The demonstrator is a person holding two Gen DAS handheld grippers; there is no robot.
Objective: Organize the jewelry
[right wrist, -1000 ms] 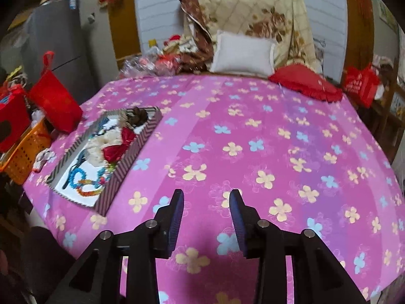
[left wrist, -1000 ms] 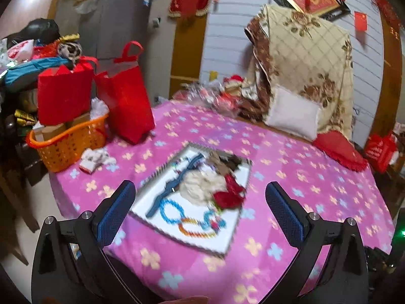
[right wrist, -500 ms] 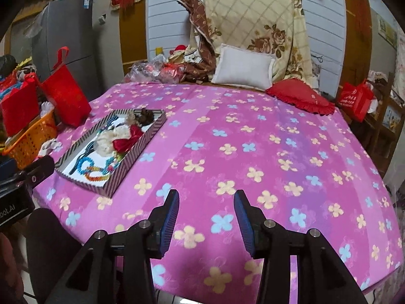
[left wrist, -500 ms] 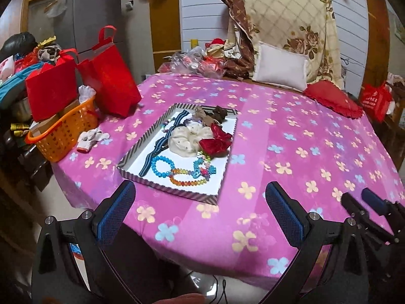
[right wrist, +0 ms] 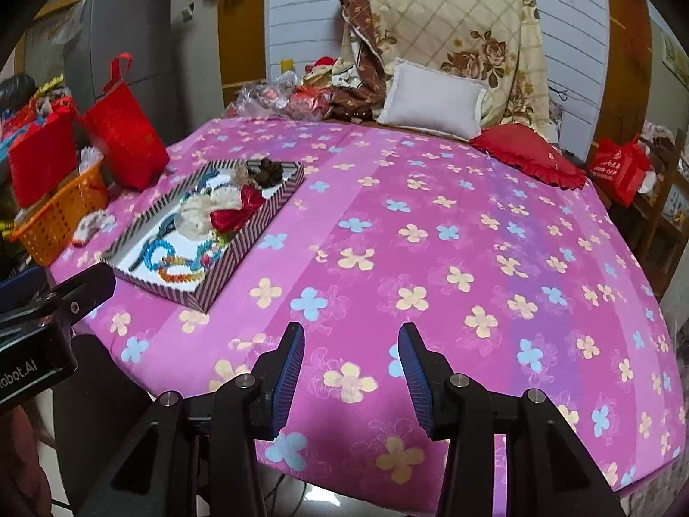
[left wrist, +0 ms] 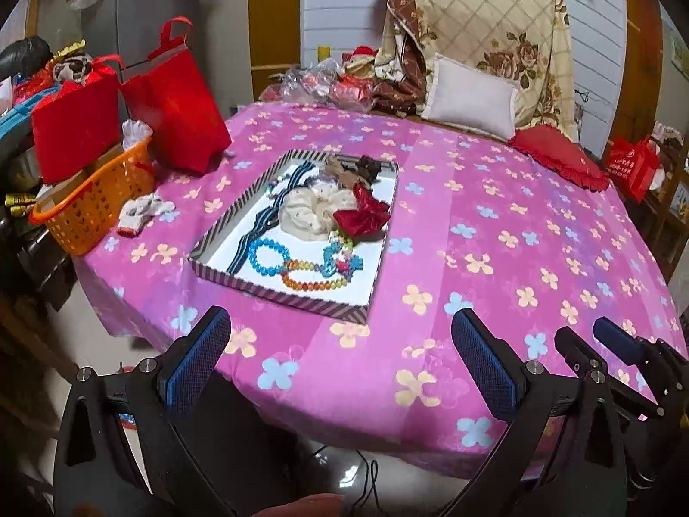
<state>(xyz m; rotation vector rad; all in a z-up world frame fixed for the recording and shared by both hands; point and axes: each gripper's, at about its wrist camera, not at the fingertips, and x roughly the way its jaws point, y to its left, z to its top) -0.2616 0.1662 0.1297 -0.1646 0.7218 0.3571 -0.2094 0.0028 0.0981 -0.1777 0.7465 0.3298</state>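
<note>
Approach step: your left gripper and right gripper both hover with fingers apart, empty, the right having just widened. Jewelry tray sits centre-left on the worktop. Next, reach the blue bead bracelet.

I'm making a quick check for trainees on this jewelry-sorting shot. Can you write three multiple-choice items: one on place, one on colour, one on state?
1. Where is the red bow?
A. In the striped tray
B. In the orange basket
C. On the bare tablecloth

2. What colour is the basket at the table's edge?
A. Green
B. Orange
C. White

3. How is the left hand-held gripper?
A. Shut on a bracelet
B. Shut, empty
C. Open, empty

Answers:
1 A: the bow lies inside the tray, against the cream scrunchie.
2 B: its mesh wall is orange.
3 C: its jaws stand wide apart above the tablecloth, nothing between them.
</note>
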